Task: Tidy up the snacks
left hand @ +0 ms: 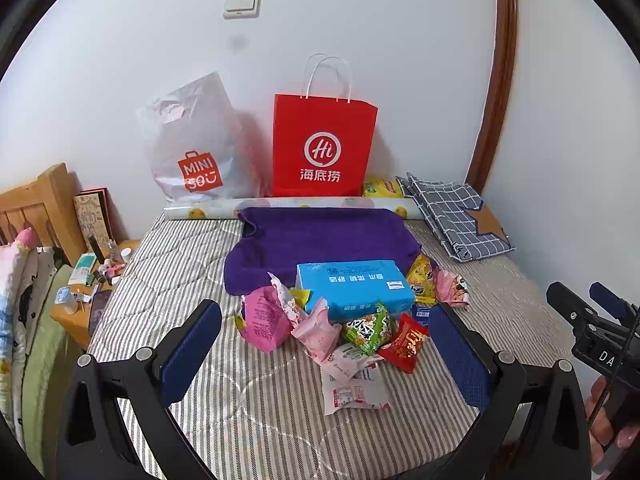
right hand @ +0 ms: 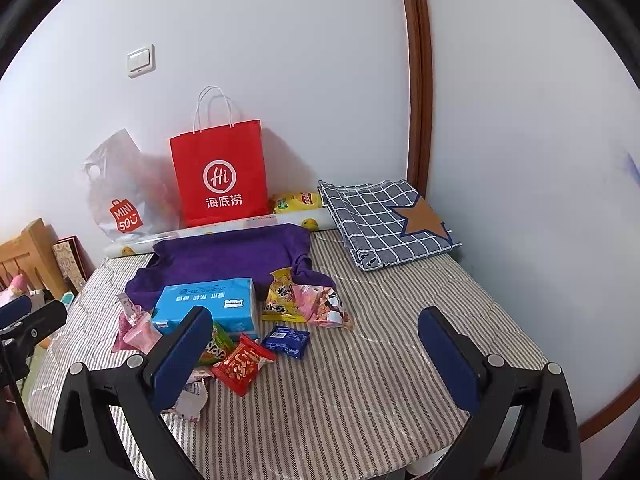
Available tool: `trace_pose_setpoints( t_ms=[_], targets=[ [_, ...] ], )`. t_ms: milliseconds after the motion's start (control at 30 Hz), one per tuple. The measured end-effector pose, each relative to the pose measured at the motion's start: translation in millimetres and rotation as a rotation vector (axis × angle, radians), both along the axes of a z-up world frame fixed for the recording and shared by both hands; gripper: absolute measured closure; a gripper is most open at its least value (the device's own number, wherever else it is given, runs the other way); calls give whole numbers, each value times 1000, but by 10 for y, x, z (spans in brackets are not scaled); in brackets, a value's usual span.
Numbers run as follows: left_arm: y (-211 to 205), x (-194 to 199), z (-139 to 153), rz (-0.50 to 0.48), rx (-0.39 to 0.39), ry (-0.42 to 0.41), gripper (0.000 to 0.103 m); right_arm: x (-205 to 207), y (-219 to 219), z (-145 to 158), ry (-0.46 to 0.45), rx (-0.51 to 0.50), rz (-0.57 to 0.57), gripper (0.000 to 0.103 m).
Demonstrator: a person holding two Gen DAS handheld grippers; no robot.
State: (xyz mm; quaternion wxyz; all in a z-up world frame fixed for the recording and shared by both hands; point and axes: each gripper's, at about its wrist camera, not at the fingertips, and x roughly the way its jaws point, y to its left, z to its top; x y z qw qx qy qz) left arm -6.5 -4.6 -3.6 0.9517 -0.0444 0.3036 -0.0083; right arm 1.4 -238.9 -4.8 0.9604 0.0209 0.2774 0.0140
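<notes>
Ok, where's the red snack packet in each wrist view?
Left wrist: red snack packet sits low, right of centre, near the right finger.
Right wrist: red snack packet sits lower left, beside the left finger.
Shared landmark: blue tissue pack just behind it.

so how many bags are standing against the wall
2: a red paper bag in the middle and a clear plastic bag beside it, to its left in both views. Nothing seems hidden behind them.
</notes>
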Motion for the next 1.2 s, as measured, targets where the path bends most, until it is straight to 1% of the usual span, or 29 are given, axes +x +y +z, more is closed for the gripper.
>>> trace_pose_setpoints(
  t_ms=[1200],
  targets=[
    [-2, -64, 67, -2, -5, -20, 1, -56, 53, 27, -21, 1, 15, 0]
  ],
)
